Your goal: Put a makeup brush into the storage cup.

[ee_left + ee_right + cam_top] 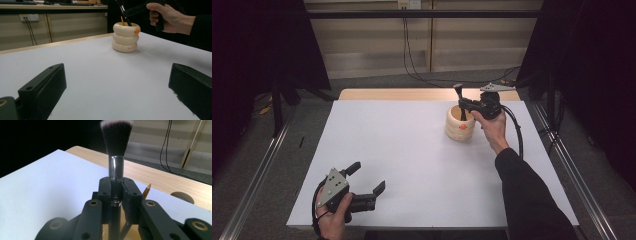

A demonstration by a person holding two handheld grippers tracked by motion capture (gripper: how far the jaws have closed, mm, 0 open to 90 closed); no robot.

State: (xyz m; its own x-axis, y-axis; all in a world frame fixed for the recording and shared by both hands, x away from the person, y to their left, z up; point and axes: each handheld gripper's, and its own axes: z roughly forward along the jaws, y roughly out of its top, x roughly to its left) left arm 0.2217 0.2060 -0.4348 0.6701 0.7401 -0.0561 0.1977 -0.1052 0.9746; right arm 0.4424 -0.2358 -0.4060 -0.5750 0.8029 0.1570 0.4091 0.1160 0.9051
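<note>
A cream ribbed cup with a small orange mark stands on the white table top at the back right. My right gripper hovers just above it, shut on the dark handle of a makeup brush. The brush stands upright, bristles up, and its lower end reaches into the cup. In the right gripper view the pads clamp the brush below its silver ferrule, gripper. A wooden pencil tip pokes up beside it. My left gripper rests open and holds nothing at the front left. In its own view the gripper faces the cup.
A wooden strip runs along the table's far edge. Black cables hang down the back wall. The right gripper's cable loops over the table's right side. Metal rails flank the table on the floor.
</note>
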